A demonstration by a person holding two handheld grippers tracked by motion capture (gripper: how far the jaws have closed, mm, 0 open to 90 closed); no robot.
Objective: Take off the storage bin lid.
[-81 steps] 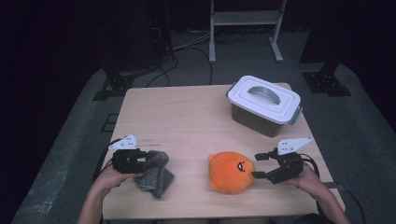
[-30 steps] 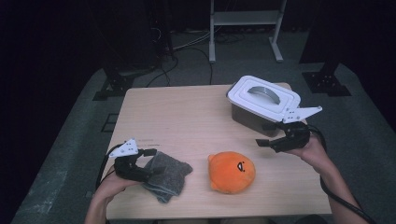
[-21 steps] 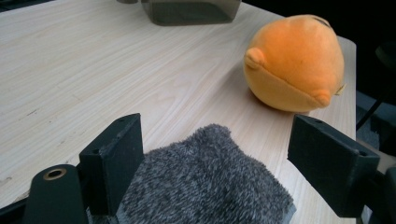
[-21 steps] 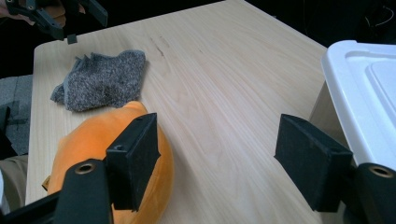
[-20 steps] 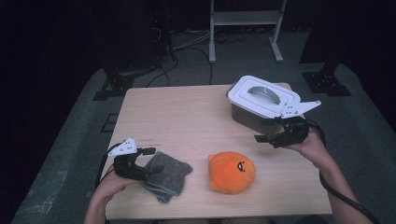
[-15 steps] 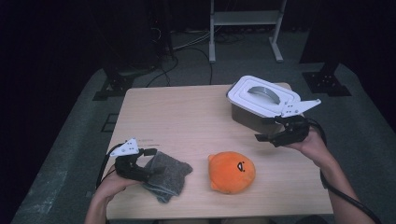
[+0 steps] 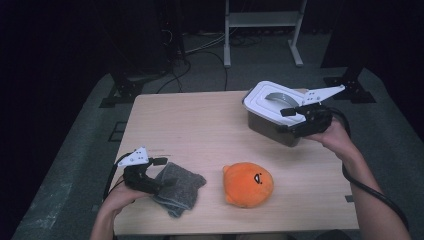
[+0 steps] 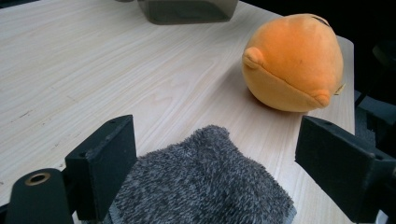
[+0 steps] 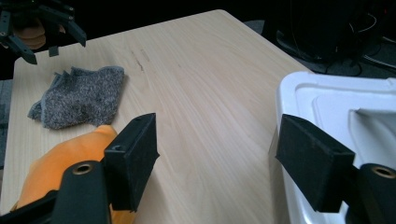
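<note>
Right claw [image 7: 292, 120] at upper right of high view, jaws wide, just been opening, nothing between pads. Box [image 7: 267, 122] with white lid [image 7: 272, 100] sits right in front of it; in right claw view lid edge [image 9: 299, 93] lies at right jaw, so lid is nearest thing for this hand.

Left claw [image 7: 159, 172] at lower left, jaws just been opening, gray cloth [image 8: 205, 186] between them, pads not pressing. Orange toy [image 7: 248, 184] on worktop [image 7: 200, 125], middle bottom, apart from both.

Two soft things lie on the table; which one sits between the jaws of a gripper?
The grey cloth, lying between the open jaws of the left gripper. The orange plush toy sits apart in the middle, with no gripper around it.
</note>
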